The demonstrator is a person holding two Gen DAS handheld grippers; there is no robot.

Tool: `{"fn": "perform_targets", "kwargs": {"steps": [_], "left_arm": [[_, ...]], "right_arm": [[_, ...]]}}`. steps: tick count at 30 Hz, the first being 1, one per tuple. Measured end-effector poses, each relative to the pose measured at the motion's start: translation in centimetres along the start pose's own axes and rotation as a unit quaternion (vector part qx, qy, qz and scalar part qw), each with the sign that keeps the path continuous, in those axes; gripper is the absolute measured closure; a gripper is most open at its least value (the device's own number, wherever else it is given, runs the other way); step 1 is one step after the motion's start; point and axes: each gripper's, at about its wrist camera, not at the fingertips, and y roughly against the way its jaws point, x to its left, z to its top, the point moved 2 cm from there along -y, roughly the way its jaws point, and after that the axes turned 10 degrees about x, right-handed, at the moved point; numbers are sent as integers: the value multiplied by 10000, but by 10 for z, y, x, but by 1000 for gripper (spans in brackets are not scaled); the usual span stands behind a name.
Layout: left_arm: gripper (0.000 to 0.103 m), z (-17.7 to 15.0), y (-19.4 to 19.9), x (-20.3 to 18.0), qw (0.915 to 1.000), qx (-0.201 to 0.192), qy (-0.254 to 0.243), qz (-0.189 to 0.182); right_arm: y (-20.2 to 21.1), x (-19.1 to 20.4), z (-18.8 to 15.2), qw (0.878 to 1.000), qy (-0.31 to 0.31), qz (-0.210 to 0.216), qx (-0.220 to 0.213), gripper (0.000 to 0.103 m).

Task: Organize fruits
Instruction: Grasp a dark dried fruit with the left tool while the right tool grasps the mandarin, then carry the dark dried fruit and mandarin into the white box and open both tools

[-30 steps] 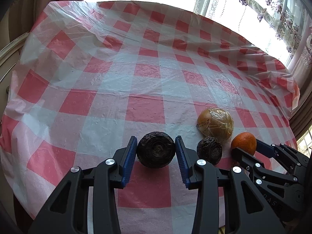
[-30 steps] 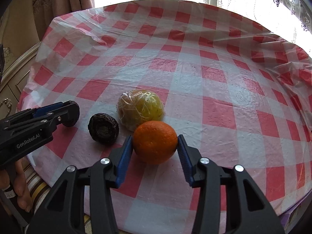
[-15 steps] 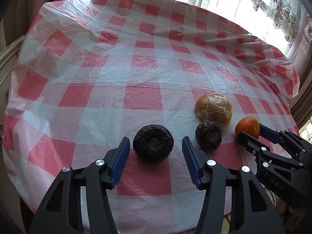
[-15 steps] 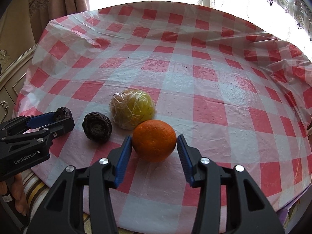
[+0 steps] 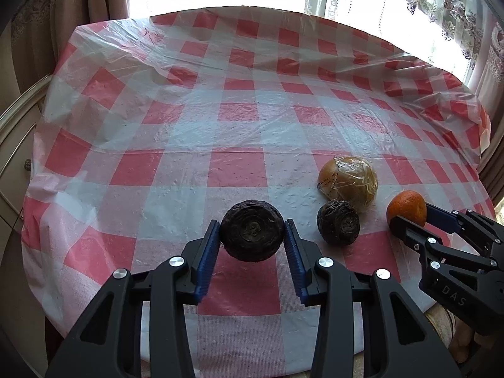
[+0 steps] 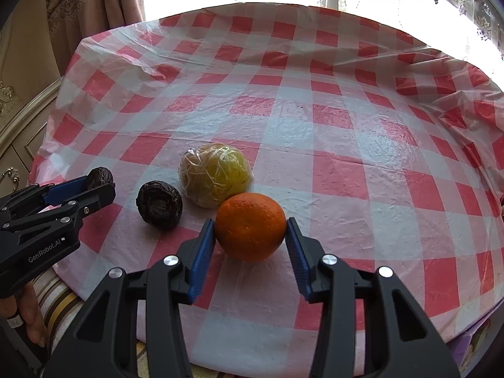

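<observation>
Fingers of the left tool [image 5: 252,236] had just closed on a dark wrinkled fruit [image 5: 252,235], both blue pads pressed to its sides. The right tool [image 6: 251,233] pinched an orange [image 6: 250,226] the same way. Between them on the bench lay a second dark fruit [image 6: 159,204] and a plastic-wrapped yellow fruit [image 6: 215,174], touching. A red-and-white checked plastic cloth [image 6: 346,132] covered the bench below a bright curtained window [image 5: 409,9].

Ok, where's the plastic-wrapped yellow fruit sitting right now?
On the checked tablecloth, in the right wrist view: the wrapped fruit sits just behind the orange, with a loose dark wrinkled fruit to its left.
</observation>
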Motion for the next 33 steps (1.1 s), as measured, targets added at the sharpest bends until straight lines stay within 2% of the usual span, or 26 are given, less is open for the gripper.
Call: {"fn": "perform_targets", "kwargs": {"steps": [8,19,26,33], "left_arm": [[64,0,17,-23,9993,-207,-298,28],[64,-4,38,-75,9957,-327,-854,-168],[64,-12,46,-125,9891,-355,-1377,-378],[64,-23,52,-178,9790,-332,-1898,-658]], "right_arm": [[19,-25,-12,9988,-432,185,-161,58],[57,-69,-41,9961,-821,-63,-305,58],[82,-107,-69,9934,-1069,-271,-328,58],[109,-158,-100,9870,-1459,-583,-350,58]]}}
